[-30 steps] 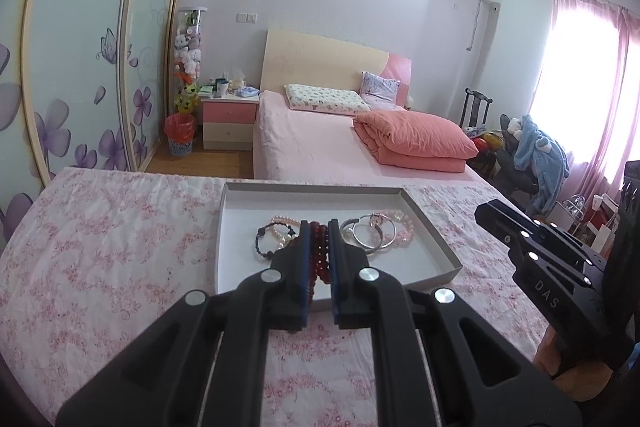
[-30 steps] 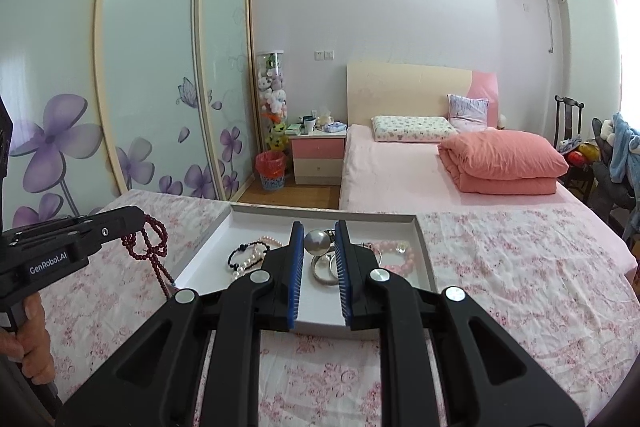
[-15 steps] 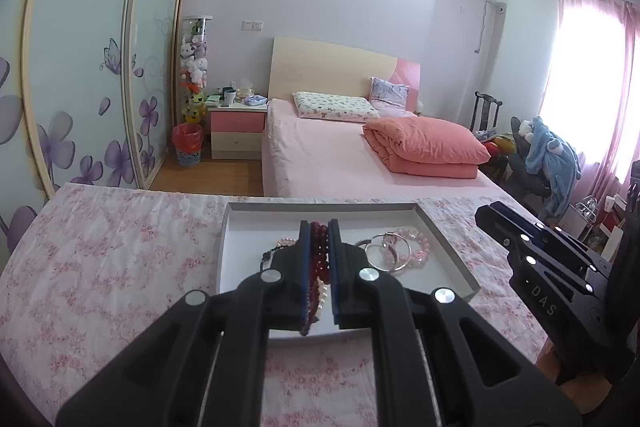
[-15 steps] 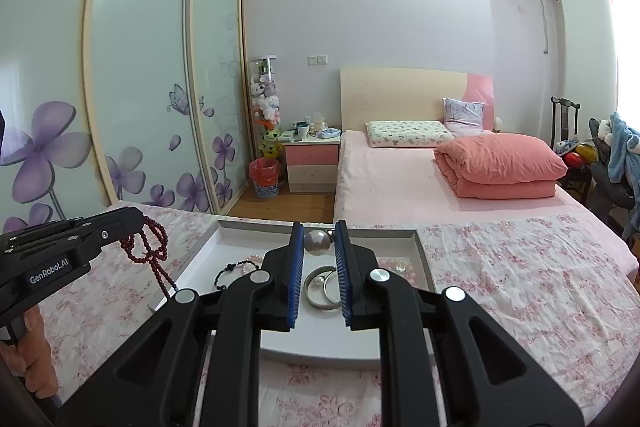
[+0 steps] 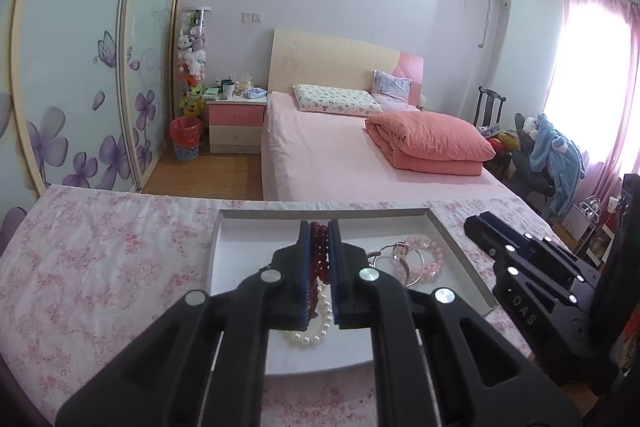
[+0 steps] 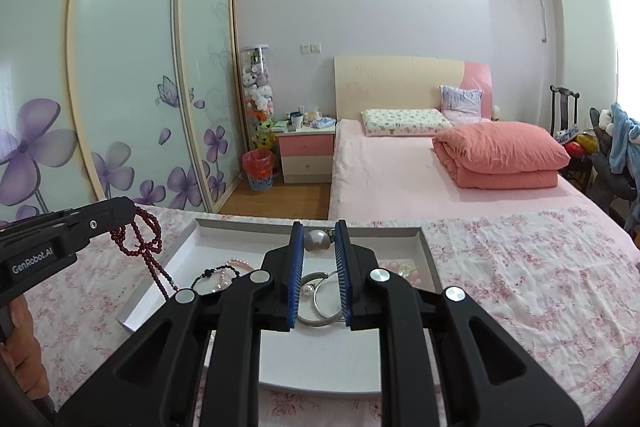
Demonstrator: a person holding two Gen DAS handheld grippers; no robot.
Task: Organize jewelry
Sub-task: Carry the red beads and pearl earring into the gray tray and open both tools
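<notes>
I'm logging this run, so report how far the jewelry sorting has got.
Nothing looks finished yet. In hand: the left gripper is shut on the dark red bead strand, and the right gripper pinches a silver pearl piece. Left: the white pearl bracelet, silver bangles and pink bracelet lie loose in the white tray.

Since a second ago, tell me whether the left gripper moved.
Yes. The left gripper rose with the dark red bead strand, higher against the white tray.
</notes>
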